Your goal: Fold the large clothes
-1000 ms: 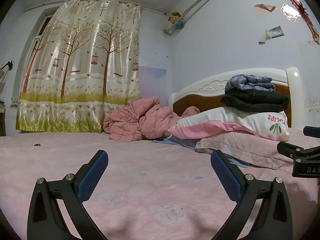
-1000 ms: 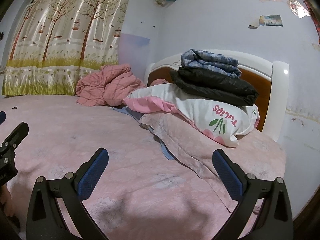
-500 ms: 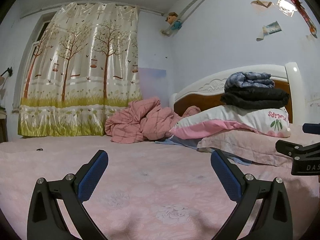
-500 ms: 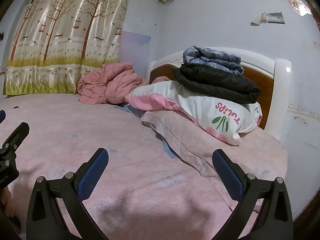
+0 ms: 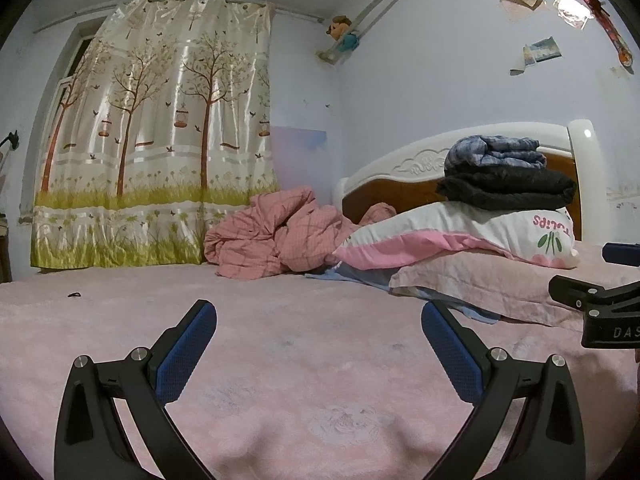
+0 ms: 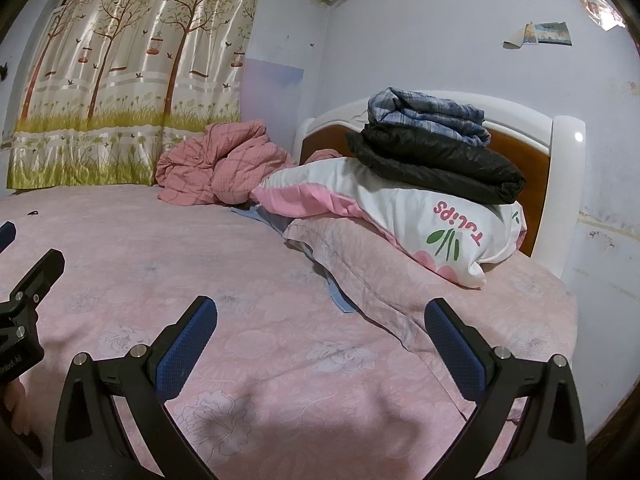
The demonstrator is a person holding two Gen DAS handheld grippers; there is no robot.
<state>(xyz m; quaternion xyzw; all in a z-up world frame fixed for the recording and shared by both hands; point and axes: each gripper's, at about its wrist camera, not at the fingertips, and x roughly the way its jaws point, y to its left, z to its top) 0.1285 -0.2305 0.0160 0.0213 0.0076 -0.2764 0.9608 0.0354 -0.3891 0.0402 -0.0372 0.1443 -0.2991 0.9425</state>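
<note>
- Left wrist view: the left tool (image 5: pixel 318 332) hovers low over the pink bed (image 5: pixel 280 360), jaws spread wide and gripping nothing. The folded clothes, a blue plaid garment (image 5: pixel 496 154) on a black one (image 5: pixel 508 190), sit on the tulip pillow (image 5: pixel 460 236) ahead and to the right of this tool, long axis running left to right before the headboard (image 5: pixel 400 160). A crumpled pink quilt (image 5: pixel 276 236) lies ahead, slightly left of the pillow. The right tool (image 5: pixel 600 304) shows at the right edge.
- Right wrist view: the right tool (image 6: pixel 320 334) is likewise released and empty. The clothes stack (image 6: pixel 436 152) lies ahead and up to the right; judging by this, the right tool is the nearer of the two. Bare bedspread (image 6: pixel 160 260) stretches ahead and left, offering open room for spreading; a lower pillow (image 6: pixel 372 276) edges in from the right, and the bed's side falls away just beyond the right finger.
</note>
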